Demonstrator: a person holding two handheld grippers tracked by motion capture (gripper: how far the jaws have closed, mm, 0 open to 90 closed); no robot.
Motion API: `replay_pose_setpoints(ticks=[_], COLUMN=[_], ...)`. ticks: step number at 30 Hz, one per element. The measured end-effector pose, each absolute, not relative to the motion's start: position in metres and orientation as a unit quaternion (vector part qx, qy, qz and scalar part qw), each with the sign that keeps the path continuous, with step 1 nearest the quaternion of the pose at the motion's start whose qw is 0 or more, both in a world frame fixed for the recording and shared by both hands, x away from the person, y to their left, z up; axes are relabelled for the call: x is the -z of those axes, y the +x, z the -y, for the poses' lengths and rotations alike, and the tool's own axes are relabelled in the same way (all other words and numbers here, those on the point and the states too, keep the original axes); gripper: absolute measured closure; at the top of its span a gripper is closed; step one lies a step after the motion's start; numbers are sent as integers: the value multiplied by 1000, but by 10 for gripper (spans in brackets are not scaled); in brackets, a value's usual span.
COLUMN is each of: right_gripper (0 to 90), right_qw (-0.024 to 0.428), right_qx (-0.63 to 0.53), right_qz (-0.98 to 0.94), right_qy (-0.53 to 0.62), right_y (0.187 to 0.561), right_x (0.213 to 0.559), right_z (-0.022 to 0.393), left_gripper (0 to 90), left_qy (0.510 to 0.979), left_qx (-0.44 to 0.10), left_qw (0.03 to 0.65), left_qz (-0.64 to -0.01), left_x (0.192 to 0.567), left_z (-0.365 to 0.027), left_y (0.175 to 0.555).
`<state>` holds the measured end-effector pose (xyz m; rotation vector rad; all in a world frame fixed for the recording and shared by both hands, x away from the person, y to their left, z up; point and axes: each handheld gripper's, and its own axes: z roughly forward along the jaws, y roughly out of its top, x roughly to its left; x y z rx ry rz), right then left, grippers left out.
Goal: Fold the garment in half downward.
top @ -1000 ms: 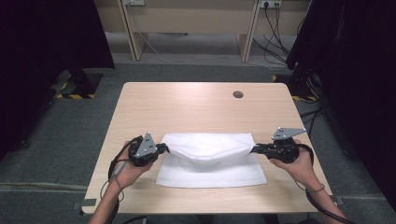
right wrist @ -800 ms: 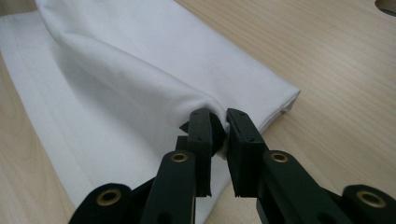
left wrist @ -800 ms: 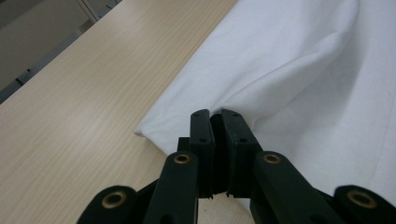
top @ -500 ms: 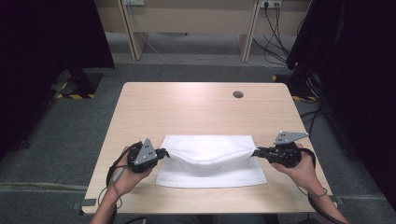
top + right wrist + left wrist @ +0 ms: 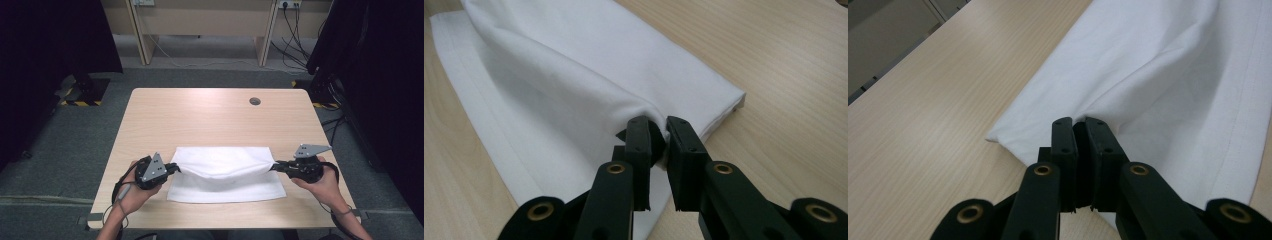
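Note:
A white cloth [image 5: 225, 172] lies folded on the near half of the wooden table [image 5: 200, 115]. My left gripper [image 5: 175, 166] is shut on the left corner of its upper layer, my right gripper [image 5: 274, 165] on the right corner. That layer hangs stretched and sagging between them, a little above the lower layer. In the left gripper view the jaws [image 5: 1079, 125] pinch a gathered bit of white cloth [image 5: 1158, 75]. In the right gripper view the jaws [image 5: 656, 125] grip a bunched corner of the cloth [image 5: 564, 75], with its hemmed lower layer flat on the wood to the left.
A round cable hole [image 5: 255, 101] sits in the table's far right part. Dark curtains hang at both sides. Behind the table stand pale desk legs [image 5: 142, 42] with cables [image 5: 290, 35] on the grey floor. A yellow-black striped strip [image 5: 80, 102] lies on the floor at the left.
Both grippers have drawn slightly toward the table's near edge, carrying the cloth's upper layer with them over the lower one. Both stay shut on their corners.

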<state>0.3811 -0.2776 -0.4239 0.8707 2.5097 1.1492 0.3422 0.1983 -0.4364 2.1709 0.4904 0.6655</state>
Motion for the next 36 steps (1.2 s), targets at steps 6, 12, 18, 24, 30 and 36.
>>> replay_pose_setpoints(ticks=[6, 12, 18, 24, 30, 36], right_gripper=[809, 808, 808, 808, 807, 806], right_qw=[123, 123, 122, 121, 118, 112], right_qx=[-394, -395, -395, -394, -390, -384], right_qz=[-860, -861, -861, -863, -866, -870], right_qy=[298, 296, 295, 292, 290, 289], right_y=[377, 373, 370, 368, 365, 363], right_x=[424, 425, 426, 426, 429, 435], right_z=[278, 280, 280, 280, 280, 281], left_gripper=[830, 830, 830, 830, 828, 828], left_qy=[857, 856, 857, 858, 859, 862], left_qx=[-259, -260, -260, -259, -256, -250], left_qw=[402, 404, 404, 404, 403, 400], left_qz=[-192, -189, -186, -185, -185, -185], left_x=[437, 436, 435, 436, 438, 441], left_z=[-198, -198, -198, -200, -201, -200], left_y=[339, 334, 331, 327, 325, 324])
